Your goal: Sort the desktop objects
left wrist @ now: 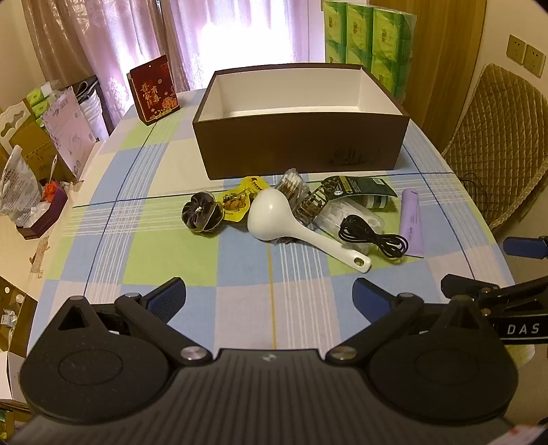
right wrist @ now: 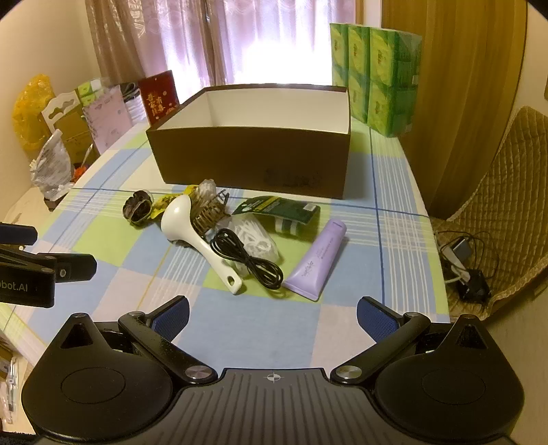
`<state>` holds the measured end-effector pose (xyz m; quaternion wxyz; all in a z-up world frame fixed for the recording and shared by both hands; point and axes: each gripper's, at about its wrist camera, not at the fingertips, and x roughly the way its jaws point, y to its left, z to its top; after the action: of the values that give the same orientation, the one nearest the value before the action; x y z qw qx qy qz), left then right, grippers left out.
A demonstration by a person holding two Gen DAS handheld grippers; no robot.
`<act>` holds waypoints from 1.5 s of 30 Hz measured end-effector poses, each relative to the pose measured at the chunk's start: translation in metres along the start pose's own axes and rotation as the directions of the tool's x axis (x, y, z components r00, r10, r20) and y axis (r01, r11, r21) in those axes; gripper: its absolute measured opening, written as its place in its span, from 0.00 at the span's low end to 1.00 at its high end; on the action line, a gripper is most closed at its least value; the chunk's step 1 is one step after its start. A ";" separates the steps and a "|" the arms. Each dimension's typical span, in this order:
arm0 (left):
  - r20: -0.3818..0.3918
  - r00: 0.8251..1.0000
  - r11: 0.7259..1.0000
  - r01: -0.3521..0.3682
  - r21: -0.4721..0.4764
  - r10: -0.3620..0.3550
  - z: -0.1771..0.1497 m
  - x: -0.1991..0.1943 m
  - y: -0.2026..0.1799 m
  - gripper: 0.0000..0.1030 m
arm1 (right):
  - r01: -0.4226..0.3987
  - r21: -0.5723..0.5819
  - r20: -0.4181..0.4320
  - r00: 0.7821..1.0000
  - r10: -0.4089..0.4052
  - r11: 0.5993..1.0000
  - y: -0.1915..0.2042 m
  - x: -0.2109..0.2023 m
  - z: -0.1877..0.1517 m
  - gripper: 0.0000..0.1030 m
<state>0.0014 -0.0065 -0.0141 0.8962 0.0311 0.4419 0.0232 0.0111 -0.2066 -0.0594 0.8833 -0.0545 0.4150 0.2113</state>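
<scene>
table: checked cloth (left wrist: pixel 144 260), blue/green/white squares, fills most of both views
window: behind table, sheer pink curtains (left wrist: pixel 239 30), strong daylight blowing out the centre
drape: brown curtain (right wrist: pixel 455 102) right of window, hangs to table level
walls: cream; two sockets (left wrist: pixel 525 54) on right wall
chair: quilted tan cover (left wrist: pixel 503 137), at table's right side; cables and a black adapter (right wrist: pixel 474 284) on its seat
tissue packs: green stack (right wrist: pixel 376 72) at table's far right corner
red card (left wrist: pixel 154 89): upright at far left of table
left side: cartons and paper bags (left wrist: pixel 65 126) crowded beside table, orange bag (right wrist: pixel 30 106) against wall
light: daylight only, warm dim cast indoors
</scene>
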 end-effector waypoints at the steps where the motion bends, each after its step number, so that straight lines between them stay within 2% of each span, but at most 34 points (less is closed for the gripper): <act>1: -0.001 1.000 1.000 -0.001 -0.001 0.001 0.000 0.001 0.000 0.99 | 0.000 0.000 0.000 1.000 0.000 1.000 0.000 0.000 0.000 0.98; 17: -0.012 1.000 1.000 -0.012 -0.002 0.012 0.003 0.008 -0.001 0.99 | -0.007 0.010 -0.006 1.000 0.007 1.000 -0.003 0.008 0.002 0.98; 25: -0.014 1.000 1.000 -0.016 -0.003 0.016 0.005 0.012 0.001 0.99 | -0.038 0.013 0.017 0.999 0.037 0.999 -0.004 0.012 0.005 0.98; 35: -0.024 0.999 1.000 -0.027 -0.011 0.026 0.006 0.020 0.011 0.99 | -0.091 0.033 -0.003 0.996 0.091 0.995 -0.005 0.026 0.007 0.98; 45: -0.054 0.997 0.999 -0.050 -0.001 0.049 0.009 0.037 0.028 0.99 | -0.082 -0.031 0.004 0.997 0.082 0.996 0.000 0.046 0.006 0.98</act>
<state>0.0305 0.0237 -0.0361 0.8832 0.0404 0.4648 0.0467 0.0409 -0.1896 -0.0906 0.8740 -0.0504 0.4112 0.2539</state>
